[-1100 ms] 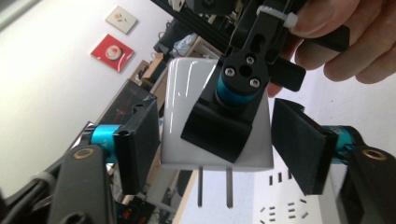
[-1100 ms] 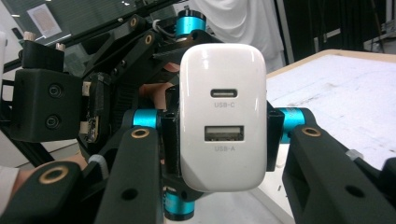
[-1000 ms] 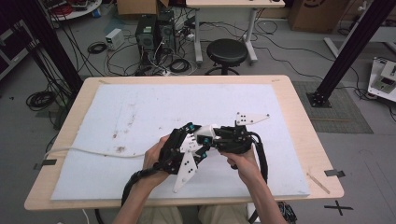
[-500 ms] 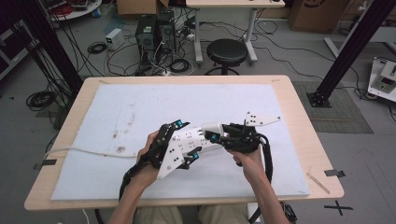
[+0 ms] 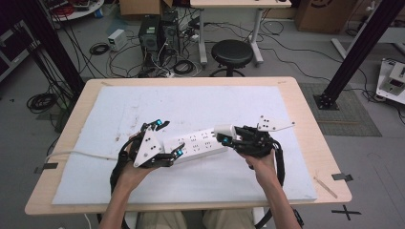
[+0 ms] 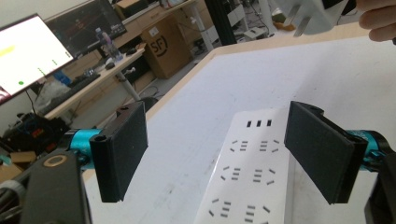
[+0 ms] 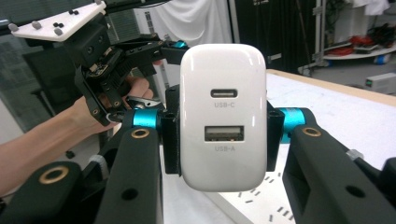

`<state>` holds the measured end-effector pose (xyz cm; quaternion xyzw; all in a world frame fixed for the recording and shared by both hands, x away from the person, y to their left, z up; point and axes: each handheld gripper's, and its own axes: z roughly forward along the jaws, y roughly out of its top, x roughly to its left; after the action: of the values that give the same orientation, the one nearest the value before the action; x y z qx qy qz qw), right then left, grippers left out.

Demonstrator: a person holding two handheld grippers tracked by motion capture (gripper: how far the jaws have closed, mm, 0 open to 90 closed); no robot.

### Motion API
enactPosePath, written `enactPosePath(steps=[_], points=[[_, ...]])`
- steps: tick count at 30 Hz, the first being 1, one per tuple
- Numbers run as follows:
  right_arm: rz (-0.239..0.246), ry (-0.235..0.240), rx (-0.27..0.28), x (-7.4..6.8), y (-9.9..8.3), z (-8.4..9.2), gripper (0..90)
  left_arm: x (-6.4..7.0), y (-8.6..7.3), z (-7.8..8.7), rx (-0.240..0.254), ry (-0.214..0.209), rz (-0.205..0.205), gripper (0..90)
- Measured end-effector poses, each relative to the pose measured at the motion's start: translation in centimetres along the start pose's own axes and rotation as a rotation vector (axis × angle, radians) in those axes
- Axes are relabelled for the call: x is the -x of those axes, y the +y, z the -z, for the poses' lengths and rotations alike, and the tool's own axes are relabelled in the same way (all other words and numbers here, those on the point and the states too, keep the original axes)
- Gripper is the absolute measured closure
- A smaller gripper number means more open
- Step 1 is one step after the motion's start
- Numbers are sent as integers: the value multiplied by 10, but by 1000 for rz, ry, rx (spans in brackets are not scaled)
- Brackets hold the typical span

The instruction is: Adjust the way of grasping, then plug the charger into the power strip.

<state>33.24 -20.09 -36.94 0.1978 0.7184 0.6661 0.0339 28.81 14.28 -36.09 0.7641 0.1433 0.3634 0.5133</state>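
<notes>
White plastic dominates the middle of the high view: a long white power strip (image 5: 197,143) lies on the pale foam mat (image 5: 191,109) that covers the wooden table (image 5: 305,119), and we have a gripper at each end of it.

At centre-left of that frame, our left gripper (image 5: 168,141) sits at the strip's near end with its jaws spread wide. In the left gripper view the two black pads stand well apart on either side of the strip (image 6: 247,172), touching nothing that we can see. We read that as a bracing stance, ready to close on the body so the strip does not slide when something is pushed into it.

At centre-right, our right gripper (image 5: 228,137) is clamped on a small white USB wall charger (image 5: 224,131). The right gripper view makes the hold plain: the charger (image 7: 223,116) sits squarely between the jaws, its face with a USB-C port above a USB-A port turned toward the camera. So the prongs point away from us, toward the strip, and in the left gripper view, upper right, we can see the charger (image 6: 310,14) with metal prongs showing, hanging above the far end of the strip.

Our judgement: we are lining up to plug the charger into a socket, and the prongs are not yet in.

A white cable (image 5: 81,155) runs off the strip toward the left edge of the table.
</notes>
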Motion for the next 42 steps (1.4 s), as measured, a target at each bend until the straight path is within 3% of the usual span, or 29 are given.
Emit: enactPosePath(steps=[3, 7, 8, 14, 15, 16, 17, 19, 20, 27, 33, 34, 38, 39, 42], points=[[17, -15, 1, 0, -1, 3, 631, -6, -9, 9, -9, 5, 47, 218], [19, -25, -1, 0, -1, 5, 631, -8, -11, 12, -11, 6, 61, 218], [19, -25, -1, 0, -1, 5, 631, -12, -18, 20, 5, 14, 119, 218], [40, -51, 2, -1, -2, 11, 630, -23, -32, 37, -20, 45, 192, 218], [59, -65, 7, -3, -2, 13, 630, -31, -41, 47, -31, 67, 241, 218], [59, -65, 7, -3, -2, 13, 630, -31, -41, 47, -31, 67, 241, 218], [61, -71, 4, -4, -2, 13, 630, -36, -50, 54, -45, 93, 287, 218], [69, -73, 0, -4, -2, 14, 630, -36, -50, 54, -45, 93, 287, 220], [78, -82, -6, -5, -2, 16, 631, -46, -70, 72, -61, 141, 376, 220], [62, -87, -24, 1, -4, 24, 630, -49, -95, 97, -96, 203, 444, 225], [58, -78, -46, 5, -3, 25, 631, -48, -103, 106, -114, 222, 455, 225], [82, -75, -94, 11, 1, 25, 630, -48, -103, 105, -109, 219, 462, 227], [82, -74, -104, 13, 2, 25, 630, -46, -102, 103, -110, 213, 459, 228], [109, -57, -162, 22, 11, 19, 631, -43, -99, 101, -110, 204, 451, 228], [127, -47, -190, 25, 16, 15, 631, -40, -97, 100, -110, 199, 450, 228]])
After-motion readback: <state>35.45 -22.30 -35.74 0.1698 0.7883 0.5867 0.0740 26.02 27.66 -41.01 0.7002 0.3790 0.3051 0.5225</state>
